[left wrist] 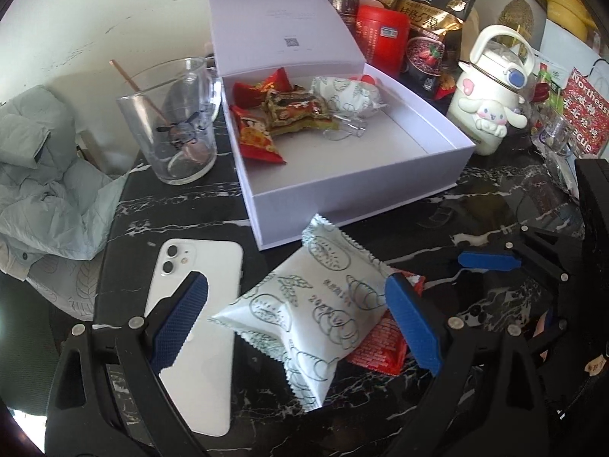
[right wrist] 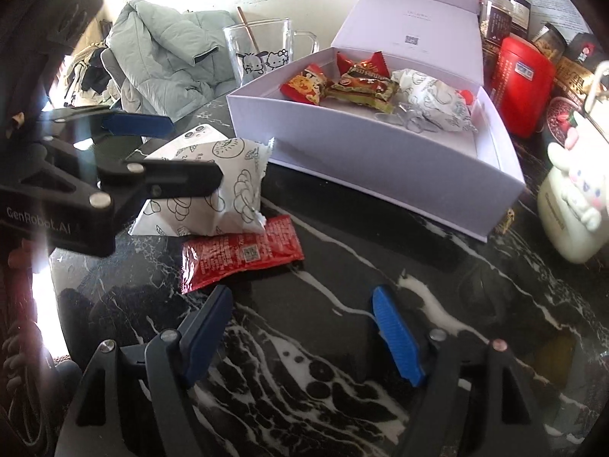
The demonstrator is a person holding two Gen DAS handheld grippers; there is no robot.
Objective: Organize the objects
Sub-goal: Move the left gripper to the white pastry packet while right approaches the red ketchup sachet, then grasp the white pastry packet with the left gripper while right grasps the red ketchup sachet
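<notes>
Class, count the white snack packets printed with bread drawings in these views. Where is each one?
2. One white packet lies on the black marble table between the left gripper's open fingers; the other sits inside the white box. More may be hidden beneath.

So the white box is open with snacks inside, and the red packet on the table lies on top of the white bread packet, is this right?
Not quite. The white box is open with snacks inside, but the red packet lies partly under the white bread packet, not on top of it. The left wrist view shows the red packet tucked beneath its edge.
</notes>
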